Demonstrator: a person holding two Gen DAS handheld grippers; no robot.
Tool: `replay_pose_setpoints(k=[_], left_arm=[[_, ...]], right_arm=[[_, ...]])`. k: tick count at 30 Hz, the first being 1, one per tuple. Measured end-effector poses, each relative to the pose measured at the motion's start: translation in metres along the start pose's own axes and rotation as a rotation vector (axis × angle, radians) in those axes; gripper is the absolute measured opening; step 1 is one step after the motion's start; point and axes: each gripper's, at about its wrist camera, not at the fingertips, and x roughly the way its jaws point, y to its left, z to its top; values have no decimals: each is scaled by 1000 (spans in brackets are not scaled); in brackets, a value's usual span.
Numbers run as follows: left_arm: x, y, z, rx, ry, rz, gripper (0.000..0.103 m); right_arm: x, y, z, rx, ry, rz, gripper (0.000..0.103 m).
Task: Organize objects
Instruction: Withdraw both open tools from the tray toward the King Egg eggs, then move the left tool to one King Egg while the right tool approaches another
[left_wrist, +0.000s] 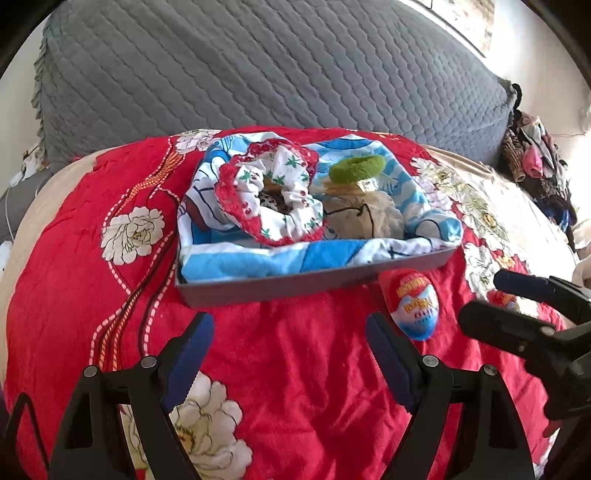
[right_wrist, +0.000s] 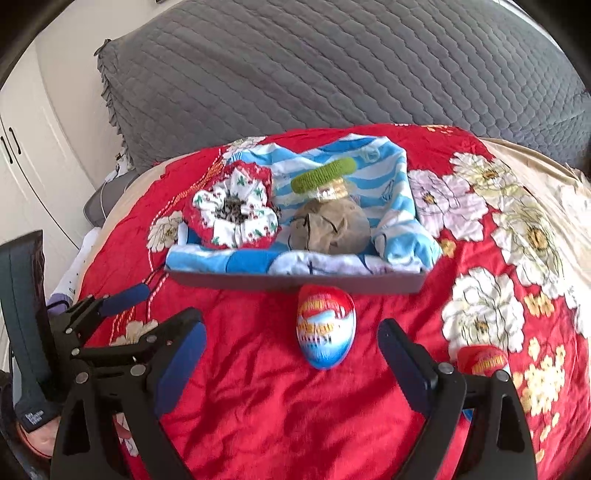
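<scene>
A grey tray (left_wrist: 306, 282) (right_wrist: 295, 282) lined with blue-and-white cloth lies on the red floral bedspread. In it are a red-and-white scrunchie (left_wrist: 273, 195) (right_wrist: 236, 214), a green hair band (left_wrist: 356, 168) (right_wrist: 323, 175) and a beige bundle (left_wrist: 364, 218) (right_wrist: 330, 225). A red, white and blue foil egg (left_wrist: 415, 304) (right_wrist: 325, 326) lies just in front of the tray. A second egg (right_wrist: 482, 360) lies to the right, partly behind my right finger. My left gripper (left_wrist: 290, 350) is open and empty. My right gripper (right_wrist: 291, 354) is open and empty, with the first egg just ahead of its jaws.
A grey quilted pillow (left_wrist: 258, 66) (right_wrist: 332, 66) lies behind the tray. A pile of clothes (left_wrist: 535, 158) sits at the far right. White cupboard doors (right_wrist: 22, 155) stand at the left. The right gripper (left_wrist: 517, 306) shows in the left view, the left gripper (right_wrist: 122, 306) in the right view.
</scene>
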Motion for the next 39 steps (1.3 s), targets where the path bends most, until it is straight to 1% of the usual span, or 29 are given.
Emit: replay_pose_setpoints(k=[4, 8, 19, 25, 30, 35, 39], left_arm=[[-6, -7, -9, 10, 8, -6, 85], [-10, -13, -14, 14, 11, -13, 85], [-14, -46, -18, 50, 9, -56, 85], [-6, -66, -13, 65, 11, -83, 85], [4, -81, -8, 68, 15, -102, 85], [12, -91, -7, 97, 9, -103, 85], [19, -95, -7, 98, 16, -105, 85]], right_arm=[[-6, -6, -14, 4, 15, -22, 94], [-16, -10, -24, 0, 10, -51, 94], [-38, -29, -39, 41, -4, -100, 94], [-43, -43, -45, 51, -13, -142, 94], [-42, -60, -50, 94, -10, -157, 94], [-40, -73, -56, 106, -7, -189, 94], [-42, -87, -58, 157, -14, -196, 94]])
